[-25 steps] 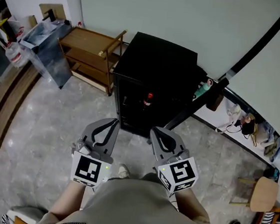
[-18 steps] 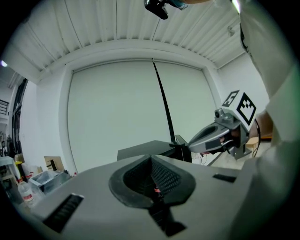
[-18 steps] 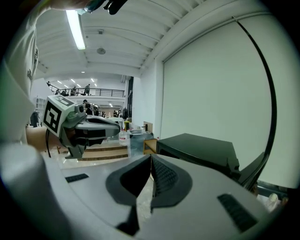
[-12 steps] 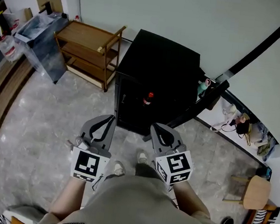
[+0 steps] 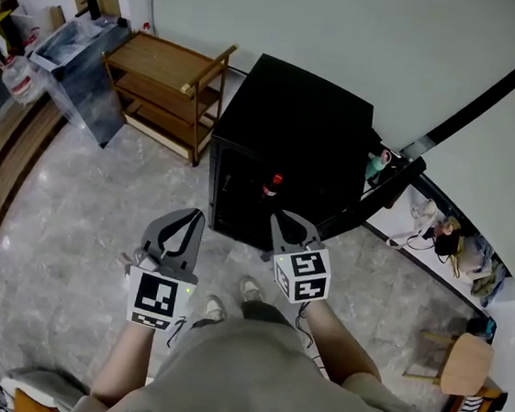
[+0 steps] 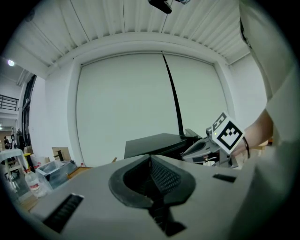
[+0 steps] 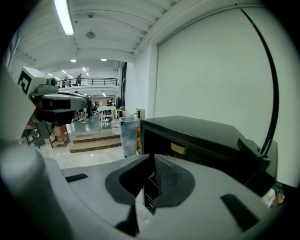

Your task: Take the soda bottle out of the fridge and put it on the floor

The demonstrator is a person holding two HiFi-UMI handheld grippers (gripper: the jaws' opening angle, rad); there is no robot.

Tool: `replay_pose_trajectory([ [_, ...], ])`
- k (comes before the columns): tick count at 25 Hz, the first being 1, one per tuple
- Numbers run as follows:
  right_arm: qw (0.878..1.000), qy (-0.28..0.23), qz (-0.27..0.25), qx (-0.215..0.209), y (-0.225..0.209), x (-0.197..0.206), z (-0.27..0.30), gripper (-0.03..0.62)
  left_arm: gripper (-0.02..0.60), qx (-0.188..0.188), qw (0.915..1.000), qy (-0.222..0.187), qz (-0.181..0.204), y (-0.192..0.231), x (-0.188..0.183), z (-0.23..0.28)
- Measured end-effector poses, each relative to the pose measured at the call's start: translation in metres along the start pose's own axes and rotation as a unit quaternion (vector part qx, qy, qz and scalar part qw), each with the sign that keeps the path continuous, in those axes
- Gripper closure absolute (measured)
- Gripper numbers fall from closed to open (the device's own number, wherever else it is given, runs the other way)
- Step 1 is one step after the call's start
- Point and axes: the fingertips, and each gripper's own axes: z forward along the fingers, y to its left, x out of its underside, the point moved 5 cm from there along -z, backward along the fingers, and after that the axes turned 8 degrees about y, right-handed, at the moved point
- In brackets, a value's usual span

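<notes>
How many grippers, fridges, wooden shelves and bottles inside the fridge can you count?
Grippers: 2, the left gripper and the right gripper
Fridge: 1
Wooden shelf: 1
Soda bottle inside the fridge: 1
Total: 5

The fridge (image 5: 296,112) is showing plain black, and the soda bottle (image 5: 271,186) inside it is showing a red cap over a dark body. The left gripper (image 5: 194,214) and right gripper (image 5: 279,217) are showing grey, each wearing a black-and-white square-marker cube. The floor (image 5: 81,217) is showing grey marbling, and the trolley (image 5: 165,84) is showing warm brown wood.
</notes>
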Motion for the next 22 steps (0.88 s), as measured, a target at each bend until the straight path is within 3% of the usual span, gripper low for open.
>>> replay_pose_trajectory([
  [4,1.000,0.008,0.010,0.008,-0.022,0.012,0.033,0.591,0.574,-0.011,0.9998,0.016,-0.008,0.002,0.004,0.014],
  [7,1.000,0.009,0.012,0.017,-0.038,0.020,0.058,0.502,0.574,-0.018,0.9994,0.025,-0.014,0.002,0.005,0.026],
  [13,0.999,0.011,0.015,0.031,-0.065,0.039,0.101,0.447,0.574,-0.030,0.9981,0.050,-0.019,-0.009,0.008,0.040],
  [22,0.995,0.057,0.080,0.031,-0.094,0.076,0.158,0.431,0.574,-0.061,0.9937,0.088,-0.033,-0.021,0.014,0.047],
])
